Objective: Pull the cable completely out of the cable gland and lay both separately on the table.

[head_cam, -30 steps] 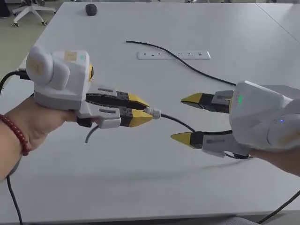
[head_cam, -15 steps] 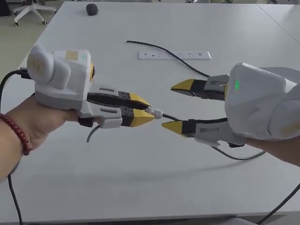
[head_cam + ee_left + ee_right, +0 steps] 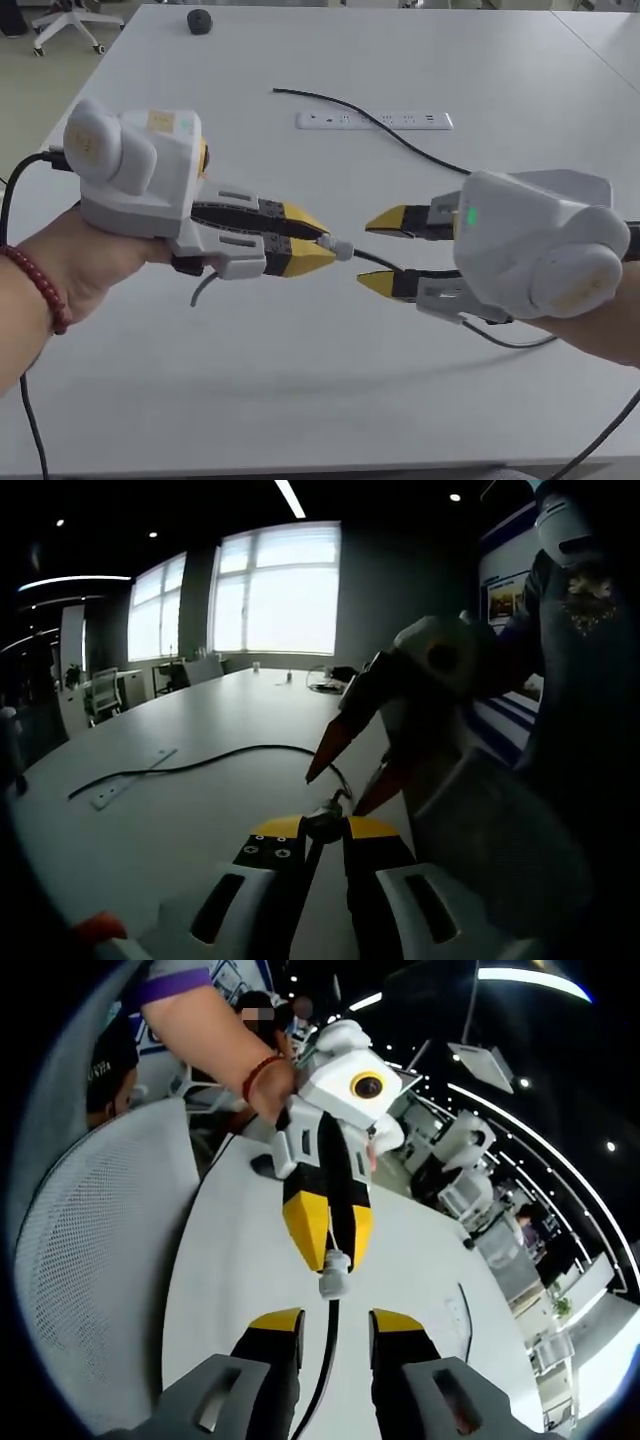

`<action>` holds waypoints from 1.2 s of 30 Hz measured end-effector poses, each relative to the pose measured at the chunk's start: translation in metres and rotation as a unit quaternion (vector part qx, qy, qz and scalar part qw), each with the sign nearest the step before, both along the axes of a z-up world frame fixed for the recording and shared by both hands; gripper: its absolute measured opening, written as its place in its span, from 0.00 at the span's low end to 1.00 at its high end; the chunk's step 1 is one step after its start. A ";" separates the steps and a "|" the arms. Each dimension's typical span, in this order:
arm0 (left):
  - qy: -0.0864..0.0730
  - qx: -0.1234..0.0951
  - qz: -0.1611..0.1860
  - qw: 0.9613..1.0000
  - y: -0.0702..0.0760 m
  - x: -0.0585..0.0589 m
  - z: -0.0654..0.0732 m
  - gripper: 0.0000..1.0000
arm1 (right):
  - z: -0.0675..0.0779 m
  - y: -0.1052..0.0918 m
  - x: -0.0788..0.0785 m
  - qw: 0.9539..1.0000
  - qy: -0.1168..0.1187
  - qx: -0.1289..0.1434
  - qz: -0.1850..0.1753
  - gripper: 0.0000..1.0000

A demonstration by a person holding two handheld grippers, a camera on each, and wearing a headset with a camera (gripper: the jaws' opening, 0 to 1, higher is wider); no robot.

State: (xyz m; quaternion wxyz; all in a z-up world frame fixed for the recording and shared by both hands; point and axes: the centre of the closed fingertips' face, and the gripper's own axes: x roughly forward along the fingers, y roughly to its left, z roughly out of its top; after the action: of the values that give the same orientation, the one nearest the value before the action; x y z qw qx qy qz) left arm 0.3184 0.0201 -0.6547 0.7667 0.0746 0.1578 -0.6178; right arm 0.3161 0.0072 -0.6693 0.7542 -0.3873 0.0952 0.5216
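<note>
My left gripper (image 3: 322, 243) is shut on a small white cable gland (image 3: 337, 247), held above the table. A black cable (image 3: 378, 261) leaves the gland to the right and passes between the jaws of my right gripper (image 3: 381, 252), which stands open just right of the gland. In the right gripper view the gland (image 3: 335, 1275) sticks out of the left gripper (image 3: 327, 1222), and the cable (image 3: 325, 1365) runs down between my right gripper's (image 3: 335, 1328) yellow tips. In the left gripper view the gland (image 3: 325, 820) sits between that gripper's own tips (image 3: 325, 830), facing the right gripper (image 3: 350, 770).
A white power strip (image 3: 375, 120) lies on the white table (image 3: 300, 380) farther back, with a long black cable (image 3: 400, 135) crossing it. A small dark object (image 3: 198, 18) sits at the far edge. An office chair (image 3: 60, 20) stands beyond the table's left corner.
My right gripper has moved left toward the gland and now straddles the cable close to it, its jaws a little narrower. The left gripper has held still with the gland.
</note>
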 end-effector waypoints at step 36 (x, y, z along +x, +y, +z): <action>-0.003 0.009 -0.002 1.000 0.005 0.001 -0.006 0.15 | -0.023 -0.026 0.005 0.998 -0.009 -0.059 -0.002 0.00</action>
State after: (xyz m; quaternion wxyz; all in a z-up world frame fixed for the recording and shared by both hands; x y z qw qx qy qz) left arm 0.3193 0.0249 -0.6610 0.7655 0.0838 0.1609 -0.6173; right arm 0.3209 -0.0185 -0.6928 0.7322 -0.4352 0.1198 0.5101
